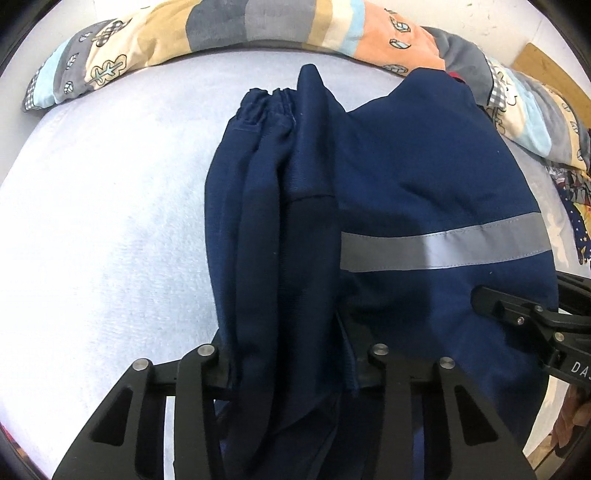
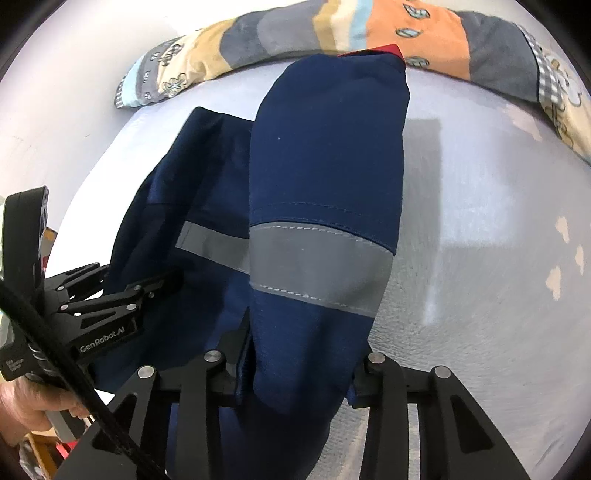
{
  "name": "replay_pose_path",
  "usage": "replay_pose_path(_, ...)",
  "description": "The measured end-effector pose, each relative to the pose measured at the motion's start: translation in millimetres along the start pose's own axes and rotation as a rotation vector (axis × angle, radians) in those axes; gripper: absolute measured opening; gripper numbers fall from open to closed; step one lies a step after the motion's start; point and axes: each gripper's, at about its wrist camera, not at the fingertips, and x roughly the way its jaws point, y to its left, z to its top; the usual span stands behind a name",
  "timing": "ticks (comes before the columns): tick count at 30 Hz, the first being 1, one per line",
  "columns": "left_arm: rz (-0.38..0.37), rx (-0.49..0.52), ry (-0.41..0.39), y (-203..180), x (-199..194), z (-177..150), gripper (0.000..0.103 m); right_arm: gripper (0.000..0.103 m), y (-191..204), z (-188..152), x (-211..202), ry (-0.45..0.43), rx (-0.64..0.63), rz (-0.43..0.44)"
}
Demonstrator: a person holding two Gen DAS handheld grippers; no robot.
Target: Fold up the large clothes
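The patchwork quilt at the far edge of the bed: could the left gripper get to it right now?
Probably not: the left gripper is shut on the navy work jacket, which lies between it and the patchwork quilt.

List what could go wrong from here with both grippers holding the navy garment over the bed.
1. The left gripper pinches a thick bunch of the garment; layers may slip out unevenly and spoil the fold.
2. The right gripper holds a separate hanging part with the grey stripe; uneven pulling between the two could twist the cloth.
3. The far end lies near the patterned quilt and might drag onto it.
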Motion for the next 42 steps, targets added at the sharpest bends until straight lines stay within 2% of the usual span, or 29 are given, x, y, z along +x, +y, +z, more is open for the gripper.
replay_pose_path(4,-0.015,0.011,0.018,10,1,-2,0.044,0.041,-9,-1,1,0.016,0.048,0.037)
replay_pose_path(6,-0.045,0.029,0.062,14,11,1,0.062,0.042,-17,1,7,0.036,0.077,0.076)
replay_pose_path(7,-0.056,0.041,0.100,18,18,2,0.078,0.043,-23,1,9,0.044,0.083,0.090)
replay_pose_path(8,-0.063,0.036,0.109,23,22,1,0.087,0.045,-27,0,11,0.046,0.098,0.110)
replay_pose_path(9,-0.087,0.021,0.115,31,26,2,0.090,0.050,-33,-1,14,0.051,0.118,0.137)
replay_pose_path(12,-0.230,-0.060,0.154,59,39,2,0.095,0.058,-54,-5,26,0.072,0.181,0.224)
replay_pose_path(14,-0.289,-0.041,0.162,64,43,2,0.103,0.059,-67,-10,36,0.076,0.220,0.302)
replay_pose_path(16,-0.297,0.004,0.157,64,43,2,0.103,0.061,-75,-14,43,0.068,0.236,0.372)
replay_pose_path(21,-0.364,0.040,0.112,78,36,-8,0.103,0.065,-87,-27,40,0.032,0.176,0.468)
replay_pose_path(23,-0.325,0.065,0.093,78,33,-13,0.099,0.063,-90,-30,41,0.045,0.194,0.484)
replay_pose_path(25,-0.285,0.082,0.070,69,31,-14,0.094,0.061,-88,-28,42,0.045,0.233,0.455)
replay_pose_path(27,-0.286,0.037,0.045,71,27,-9,0.078,0.057,-75,-23,43,0.036,0.217,0.396)
replay_pose_path(29,-0.280,0.003,0.038,73,27,-3,0.062,0.051,-70,-22,41,0.029,0.207,0.380)
replay_pose_path(34,-0.275,-0.013,0.010,69,16,-6,0.034,0.039,-60,-22,28,0.005,0.165,0.346)
replay_pose_path(42,-0.254,-0.001,-0.017,56,-1,-3,0.022,0.033,-47,-20,2,-0.029,0.100,0.328)
